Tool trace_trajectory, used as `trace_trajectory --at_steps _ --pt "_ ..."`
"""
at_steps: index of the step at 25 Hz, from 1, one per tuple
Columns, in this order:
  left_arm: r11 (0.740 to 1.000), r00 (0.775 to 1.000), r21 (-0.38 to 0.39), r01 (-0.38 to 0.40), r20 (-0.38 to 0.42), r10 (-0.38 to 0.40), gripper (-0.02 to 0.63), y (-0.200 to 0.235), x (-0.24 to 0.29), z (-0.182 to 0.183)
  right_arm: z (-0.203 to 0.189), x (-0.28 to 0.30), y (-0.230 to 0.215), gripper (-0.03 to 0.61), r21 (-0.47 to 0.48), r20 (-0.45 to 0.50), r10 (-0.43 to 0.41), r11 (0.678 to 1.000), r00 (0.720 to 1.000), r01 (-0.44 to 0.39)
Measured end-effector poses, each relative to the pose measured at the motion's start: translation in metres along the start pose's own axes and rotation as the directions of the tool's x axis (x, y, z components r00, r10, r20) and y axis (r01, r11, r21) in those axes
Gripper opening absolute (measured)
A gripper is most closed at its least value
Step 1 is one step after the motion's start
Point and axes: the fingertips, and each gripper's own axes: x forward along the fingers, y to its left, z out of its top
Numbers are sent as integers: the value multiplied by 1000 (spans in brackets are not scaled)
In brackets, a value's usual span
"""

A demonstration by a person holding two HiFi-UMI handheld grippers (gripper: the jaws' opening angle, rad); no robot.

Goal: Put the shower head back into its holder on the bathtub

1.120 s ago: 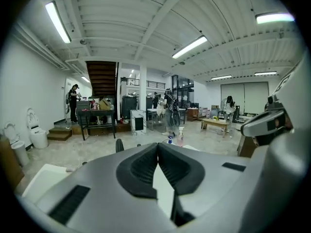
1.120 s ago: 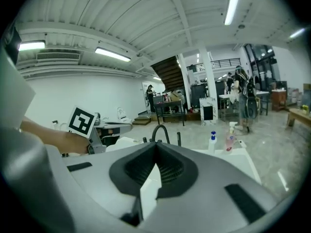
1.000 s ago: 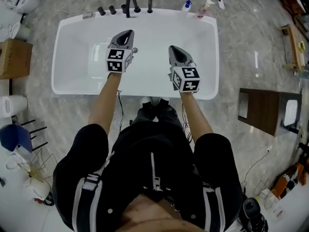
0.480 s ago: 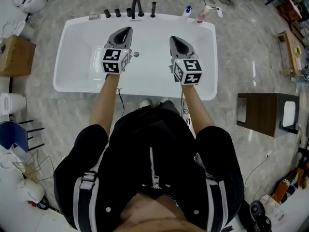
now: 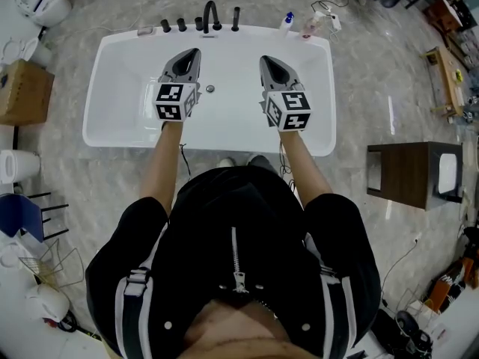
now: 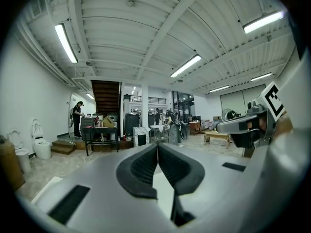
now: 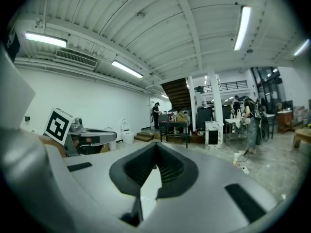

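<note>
The white bathtub (image 5: 101,88) lies below me in the head view. On its far rim stand several black fittings: knobs (image 5: 181,25), a curved spout (image 5: 211,13) and a slim black shower head (image 5: 236,17) standing upright to the right of the spout. My left gripper (image 5: 192,53) and right gripper (image 5: 266,60) hover side by side over the tub's middle, both shut and empty, tips towards the far rim. The drain (image 5: 210,89) shows between them. The left gripper view shows shut jaws (image 6: 157,147) pointing level across a hall; the right gripper view (image 7: 155,147) shows the same.
Two bottles (image 5: 287,22) stand on the tub's far right corner. A brown box (image 5: 22,88) sits left of the tub, a dark wooden stand (image 5: 412,174) to its right. Clutter lines the floor edges. A person (image 6: 77,118) stands by a dark table far off.
Both grippers have lifted over the tub and edged towards the far rim, still shut and empty. The head view has shifted slightly.
</note>
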Motion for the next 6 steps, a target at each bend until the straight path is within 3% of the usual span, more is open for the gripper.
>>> trace_trajectory --at_steps 6 --pt "1000 1000 -1 4 -1 -4 26 2 -5 -3 1 -1 1 8 4 2 -8 1000 1000 8"
